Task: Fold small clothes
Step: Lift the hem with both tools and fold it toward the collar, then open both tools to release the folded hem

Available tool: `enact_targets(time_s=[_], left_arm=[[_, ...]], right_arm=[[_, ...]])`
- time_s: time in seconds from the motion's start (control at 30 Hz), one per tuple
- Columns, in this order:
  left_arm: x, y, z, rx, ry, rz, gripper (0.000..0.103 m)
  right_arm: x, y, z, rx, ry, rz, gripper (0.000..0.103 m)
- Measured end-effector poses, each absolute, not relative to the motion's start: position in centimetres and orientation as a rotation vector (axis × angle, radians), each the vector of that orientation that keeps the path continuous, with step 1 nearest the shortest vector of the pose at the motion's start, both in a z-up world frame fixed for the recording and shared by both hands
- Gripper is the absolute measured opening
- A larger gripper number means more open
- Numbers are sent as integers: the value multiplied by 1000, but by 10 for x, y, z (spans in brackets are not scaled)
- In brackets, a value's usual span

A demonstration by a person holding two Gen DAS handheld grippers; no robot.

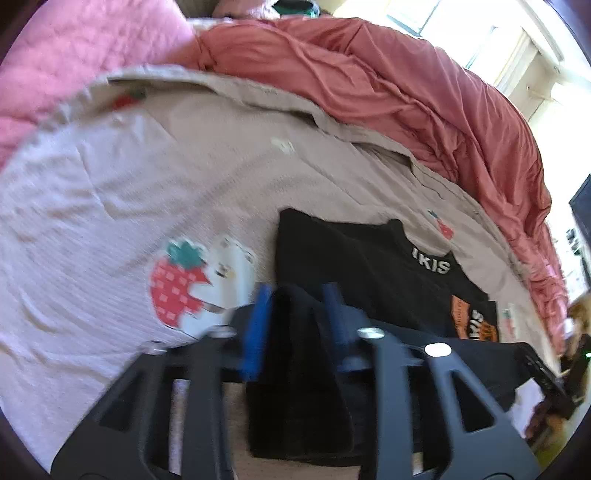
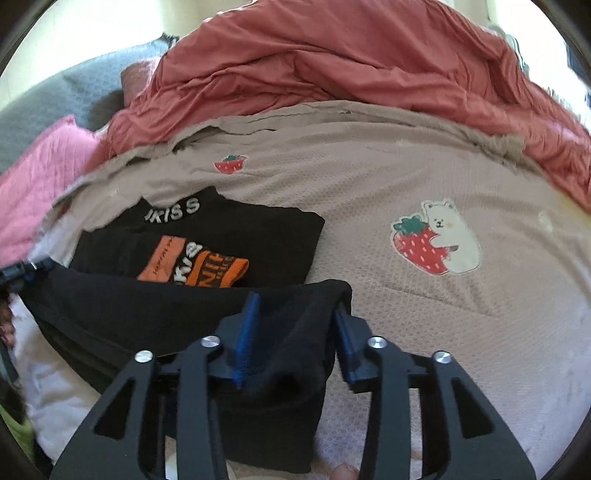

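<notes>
A small black shirt (image 1: 373,266) with white "IKISS" lettering and an orange print lies on a beige strawberry-print bedspread (image 1: 147,177); it also shows in the right wrist view (image 2: 229,236). My left gripper (image 1: 299,295) is shut on one corner of the shirt's lower hem, lifted off the bed. My right gripper (image 2: 295,306) is shut on the other hem corner (image 2: 310,295). The black cloth hangs between the blue fingers (image 2: 247,332) of both grippers and stretches from one to the other.
A rumpled red duvet (image 2: 332,59) lies along the far side of the bed. A pink quilted pillow (image 1: 74,51) sits at the back left. A bright window (image 1: 461,33) is beyond the bed. The other gripper's tip (image 2: 18,273) shows at the left edge.
</notes>
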State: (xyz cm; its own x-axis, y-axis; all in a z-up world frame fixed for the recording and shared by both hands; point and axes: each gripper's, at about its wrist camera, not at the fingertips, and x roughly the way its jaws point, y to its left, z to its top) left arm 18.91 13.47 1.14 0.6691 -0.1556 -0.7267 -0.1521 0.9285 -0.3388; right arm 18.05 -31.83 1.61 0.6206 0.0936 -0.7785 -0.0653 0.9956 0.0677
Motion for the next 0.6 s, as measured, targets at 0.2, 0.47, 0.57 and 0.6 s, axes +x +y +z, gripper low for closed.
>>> enact_targets(time_s=[0.2,0.47,0.57,0.6], left_arm=[[179,141,11,-409,838,3,30],[172,132,20,-333,816,23,39],[168,132,22,-323,817,20,44],[167,132,21,-322,824,18,46]], right_arm=[[153,-312,38,-81,795,48,67],[119,-220,37,-322,751,334,68],[117,-186,25,-442,755,401,68],[116,-178,21,-477,758,409,68]])
